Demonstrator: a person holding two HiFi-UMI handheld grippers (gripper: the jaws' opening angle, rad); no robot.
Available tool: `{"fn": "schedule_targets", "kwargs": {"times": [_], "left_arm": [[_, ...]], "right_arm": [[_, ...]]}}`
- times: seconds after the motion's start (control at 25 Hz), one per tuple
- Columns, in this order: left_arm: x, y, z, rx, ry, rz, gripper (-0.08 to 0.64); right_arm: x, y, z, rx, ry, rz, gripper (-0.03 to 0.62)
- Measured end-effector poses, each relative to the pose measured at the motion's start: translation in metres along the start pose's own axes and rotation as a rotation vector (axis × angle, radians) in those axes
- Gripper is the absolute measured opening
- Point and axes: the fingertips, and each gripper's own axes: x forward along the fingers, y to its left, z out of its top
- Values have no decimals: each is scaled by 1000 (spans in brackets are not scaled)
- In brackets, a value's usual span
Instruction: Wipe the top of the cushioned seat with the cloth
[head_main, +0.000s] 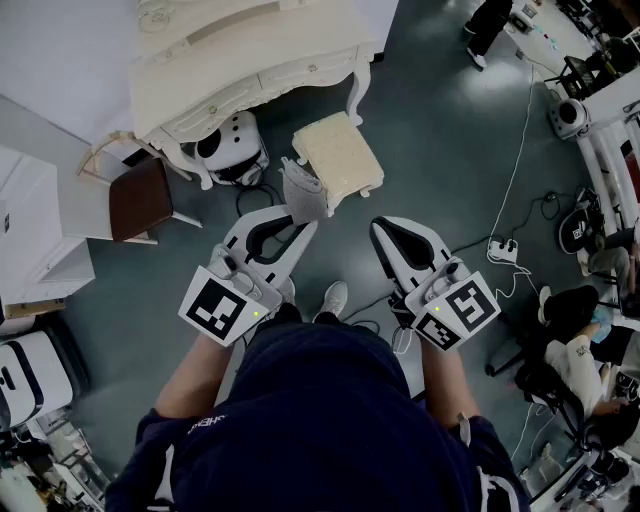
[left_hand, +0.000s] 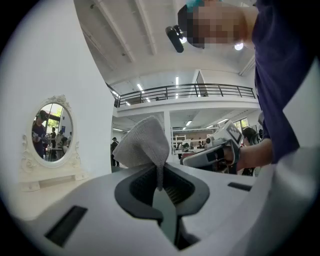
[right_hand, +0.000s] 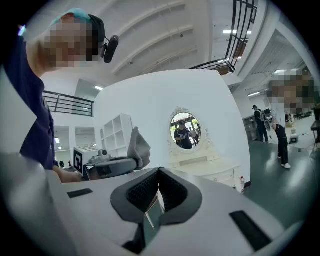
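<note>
- One cloth (head_main: 304, 190) to manage: small, grey and woven. It stands in a floppy peak, so I judge it soft and light, likely to bunch and drag rather than lie flat.
- My left hand-held gripper (head_main: 300, 222) has its jaws closed on one edge of the cloth. A hold nearer the middle might spread it better for wiping.
- The cloth is up in the air. In the head view it shows against the near left corner of the seat (head_main: 340, 155), not down on it.
- The seat is cream and padded, on the floor just beside the desk (head_main: 250, 70). Its top should give under pressure.
- Both forearms reach forward at waist height, side by side, noses tipped up.
- The right hand-held gripper (head_main: 383, 228) is closed on nothing.
</note>
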Motion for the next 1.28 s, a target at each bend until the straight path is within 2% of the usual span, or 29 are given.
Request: {"fn": "schedule_targets", "kwargs": {"times": [0.52,0.92,1.28], "left_arm": [[6,6,2,-6,0,13,26],[14,-13,-4,-17,-8,60,26],[25,-18,-7,-13,-10,60,26]], "right_arm": [[4,-6,7,21,-16,13,26],[-21,-14,0,14,-1,40,26],[-31,-23,3,4,-6,39,26]]}}
